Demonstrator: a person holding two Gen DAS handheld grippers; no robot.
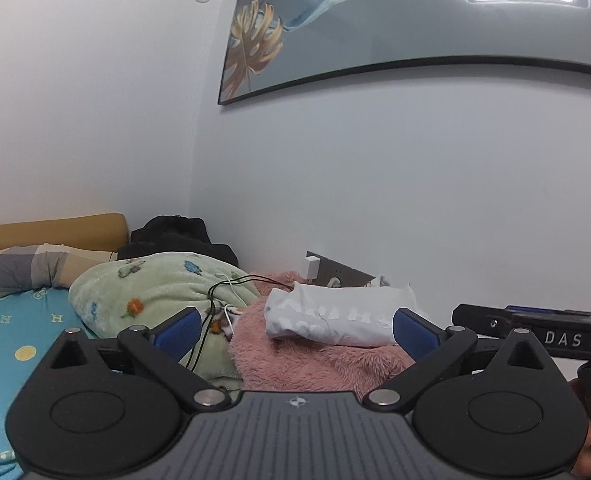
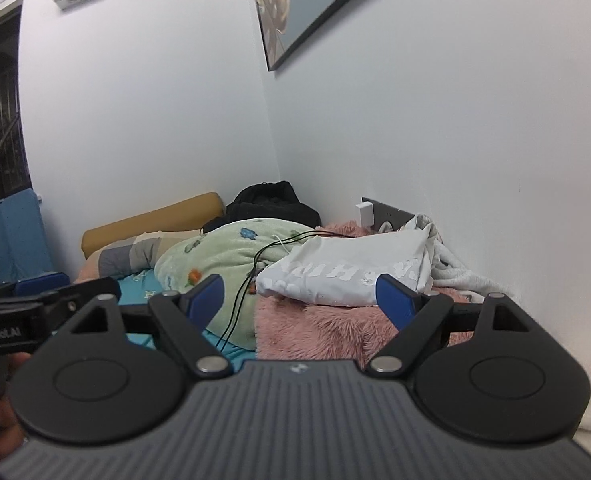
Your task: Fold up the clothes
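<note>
A folded white garment with pale lettering (image 1: 335, 316) (image 2: 347, 276) lies on a fluffy pink blanket (image 1: 307, 360) (image 2: 319, 332) by the wall. My left gripper (image 1: 295, 330) is open, its blue pads wide apart with nothing between them, held back from the garment. My right gripper (image 2: 299, 294) is also open and empty, a little short of the garment. Each gripper shows at the edge of the other's view: the right one (image 1: 535, 332) and the left one (image 2: 35, 300).
A green fleece blanket (image 1: 151, 292) (image 2: 223, 260) with black and white cables (image 1: 215, 312) over it lies left of the pink one. Behind are a striped pillow (image 1: 27, 266), a tan headboard (image 1: 51, 232), a dark bundle (image 1: 175, 236) and a wall socket with a white plug (image 1: 312, 268).
</note>
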